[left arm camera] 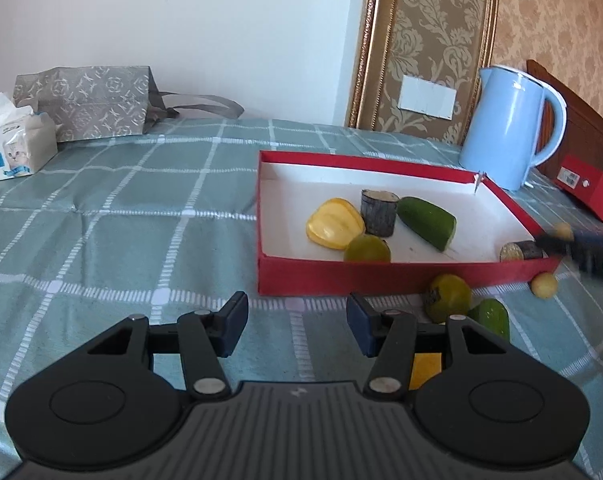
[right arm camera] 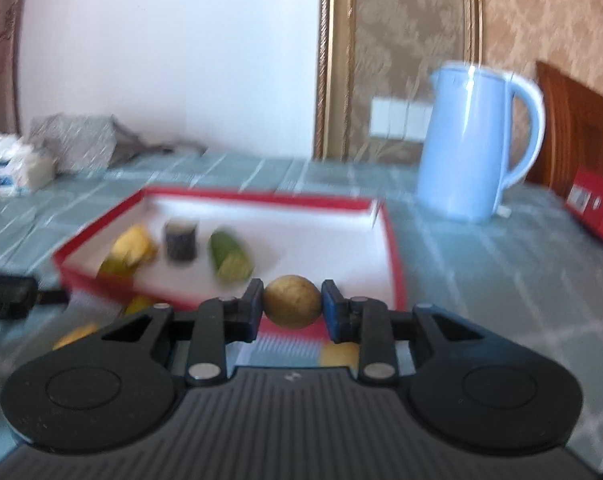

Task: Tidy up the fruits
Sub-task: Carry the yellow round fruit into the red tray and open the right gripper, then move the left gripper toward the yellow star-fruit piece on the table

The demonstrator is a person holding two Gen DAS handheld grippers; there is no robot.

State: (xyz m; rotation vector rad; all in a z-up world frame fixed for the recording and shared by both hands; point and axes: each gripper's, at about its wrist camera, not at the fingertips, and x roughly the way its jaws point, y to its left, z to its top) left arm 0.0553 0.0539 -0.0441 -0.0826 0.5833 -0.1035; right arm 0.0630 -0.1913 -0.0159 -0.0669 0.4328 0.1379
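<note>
A red box (left arm camera: 325, 276) with a white inside holds a yellow fruit piece (left arm camera: 333, 223), a grey-brown stub (left arm camera: 378, 213), a green piece (left arm camera: 426, 222), a round green fruit (left arm camera: 366, 249) and a dark stub (left arm camera: 519, 251). My left gripper (left arm camera: 297, 322) is open and empty, just in front of the box. On the cloth at its right lie a round green fruit (left arm camera: 447, 297), a green piece (left arm camera: 491, 317), a yellow piece (left arm camera: 425, 369) and a small yellow ball (left arm camera: 544, 285). My right gripper (right arm camera: 292, 307) is shut on a small round yellowish fruit (right arm camera: 292, 301), above the box's near wall (right arm camera: 397, 280).
A light blue kettle (left arm camera: 509, 128) stands behind the box on the right. A red box lid (left arm camera: 593, 188) lies at the far right. A grey patterned bag (left arm camera: 85, 100) and a tissue pack (left arm camera: 9, 144) sit at the far left. The table has a green checked cloth (left arm camera: 141, 220).
</note>
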